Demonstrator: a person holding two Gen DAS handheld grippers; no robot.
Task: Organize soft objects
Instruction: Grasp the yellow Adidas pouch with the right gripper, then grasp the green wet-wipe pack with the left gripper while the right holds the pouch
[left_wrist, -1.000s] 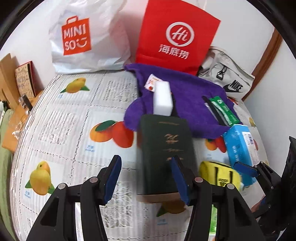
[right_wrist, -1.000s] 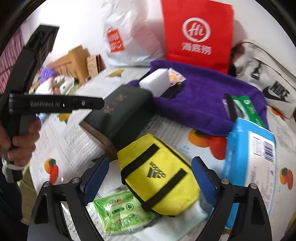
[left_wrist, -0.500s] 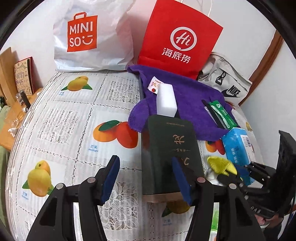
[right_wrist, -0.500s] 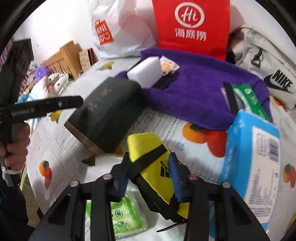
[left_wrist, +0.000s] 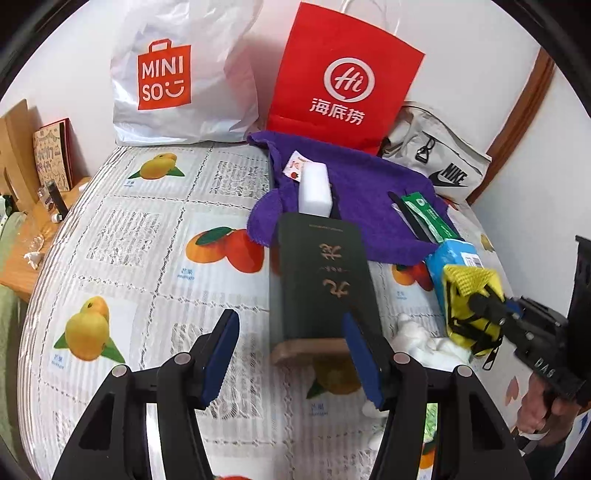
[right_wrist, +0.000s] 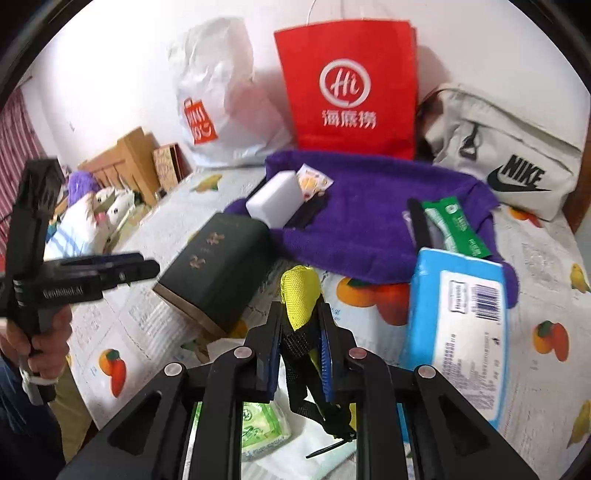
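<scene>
— Well, what's crowding the bed around your tongs?

— Plenty. My right gripper has the yellow mesh pouch with black straps pinched between its blue pads, jaws closing on it, and the pouch is off the fruit-print cover. Just beside it on my right lies a blue pack of wipes, and past that a purple towel carrying a white foam block, a small sticker sheet and a green sachet next to a black strip.

— And your other hand?

— My left gripper is released, nothing between its pads. A dark green hardcover book lies right ahead of it, its near end beside the right-hand pad.

— What stands at the back?

— A white Miniso plastic bag, a red paper bag with a white logo and a grey Nike bag, all against the wall.

— Anything you can't make out?

— Under my right gripper a green-printed packet and something white are mostly hidden by the frame. The pouch's lower half is behind my fingers, with a strap dangling. From the left camera, some white fluffy material sits beside the book; I cannot tell what it is.
</scene>
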